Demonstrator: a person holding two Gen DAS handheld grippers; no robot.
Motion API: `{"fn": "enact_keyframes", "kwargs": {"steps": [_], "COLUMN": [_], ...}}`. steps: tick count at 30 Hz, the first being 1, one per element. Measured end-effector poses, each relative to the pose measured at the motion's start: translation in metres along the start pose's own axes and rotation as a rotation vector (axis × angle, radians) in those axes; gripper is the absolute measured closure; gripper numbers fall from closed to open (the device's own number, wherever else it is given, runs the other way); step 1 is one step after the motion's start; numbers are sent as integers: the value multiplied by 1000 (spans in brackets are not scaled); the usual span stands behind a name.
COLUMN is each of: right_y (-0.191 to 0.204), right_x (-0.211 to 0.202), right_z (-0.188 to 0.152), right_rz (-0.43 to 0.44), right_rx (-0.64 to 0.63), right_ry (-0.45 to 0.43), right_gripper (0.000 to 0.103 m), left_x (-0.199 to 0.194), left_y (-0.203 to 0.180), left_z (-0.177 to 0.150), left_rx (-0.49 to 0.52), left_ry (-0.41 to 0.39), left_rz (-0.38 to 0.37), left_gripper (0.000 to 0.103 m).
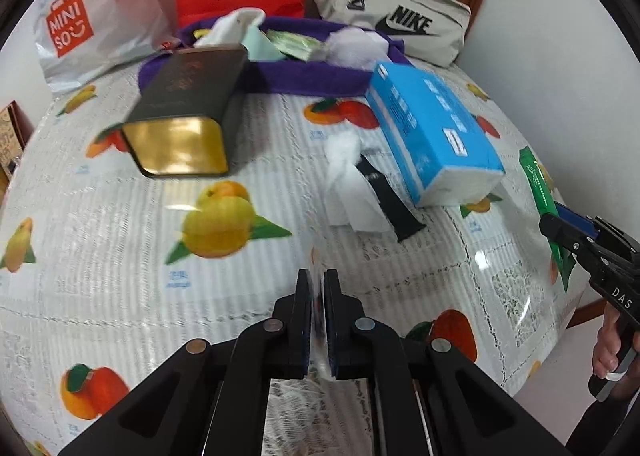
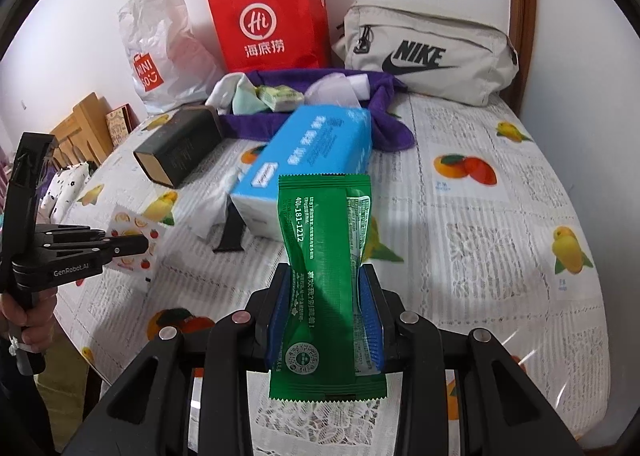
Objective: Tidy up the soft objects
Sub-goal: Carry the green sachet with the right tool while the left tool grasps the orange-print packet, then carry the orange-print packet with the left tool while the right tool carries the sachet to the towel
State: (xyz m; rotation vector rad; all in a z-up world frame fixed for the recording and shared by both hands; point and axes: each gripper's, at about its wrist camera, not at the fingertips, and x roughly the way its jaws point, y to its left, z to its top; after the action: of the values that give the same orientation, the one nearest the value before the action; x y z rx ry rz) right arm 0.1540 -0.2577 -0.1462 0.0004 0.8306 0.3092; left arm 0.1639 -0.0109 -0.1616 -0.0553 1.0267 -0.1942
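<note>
**Operator:** Green foil sachet (image 2: 326,276), flat, printed with white text: confirm its position.

**Inspector:** It stands between the right gripper's (image 2: 325,310) blue ribbed pads (image 2: 370,316), which are closed against its narrowed waist. Its upper half projects forward past the fingertips; its serrated lower edge hangs behind them. It is lifted off the fruit-print plastic tablecloth (image 2: 500,256).

**Operator:** Left gripper (image 1: 318,320) condition?

**Inspector:** Fingers nearly together, a thin gap between the pads, nothing held. It hovers above the tablecloth.

**Operator:** Items ahead of the right fingertips?

**Inspector:** Directly ahead lies a blue rectangular soft pack of tissues (image 2: 308,160). Left of the pack's near end are a crumpled white tissue (image 2: 212,208) and a black strap (image 2: 232,234). Further left lies a dark rectangular tin with a gold end (image 2: 178,148). Beyond the pack, a purple towel (image 2: 384,128) forms a ring around loose tissues and small packets.

**Operator:** Far edge?

**Inspector:** Against the wall: a white plastic shopping bag (image 2: 160,56), a red paper carrier bag (image 2: 268,20), and a beige fabric waist bag (image 2: 424,52).
</note>
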Motion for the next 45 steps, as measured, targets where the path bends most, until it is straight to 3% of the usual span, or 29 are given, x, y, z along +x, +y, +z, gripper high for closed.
{"fn": "enact_keyframes", "kwargs": {"steps": [6, 11, 28, 34, 45], "right_y": [5, 11, 19, 17, 16], "right_x": [-6, -2, 15, 11, 19], "right_z": [27, 46, 46, 51, 80], "right_rz": [-2, 6, 24, 19, 14], "right_rx": [-13, -26, -49, -45, -38], "right_ry": [-33, -44, -4, -13, -28], "right_gripper": [69, 69, 69, 69, 69], "left_x": [-13, -6, 27, 14, -14], "left_y": [10, 15, 2, -5, 2], "left_z": [21, 30, 12, 18, 61], "left_rx": [-10, -12, 23, 52, 55], "left_ry": [-39, -20, 87, 51, -37], "left_rz": [1, -37, -56, -48, -38], "left_gripper": [96, 99, 98, 98, 98]}}
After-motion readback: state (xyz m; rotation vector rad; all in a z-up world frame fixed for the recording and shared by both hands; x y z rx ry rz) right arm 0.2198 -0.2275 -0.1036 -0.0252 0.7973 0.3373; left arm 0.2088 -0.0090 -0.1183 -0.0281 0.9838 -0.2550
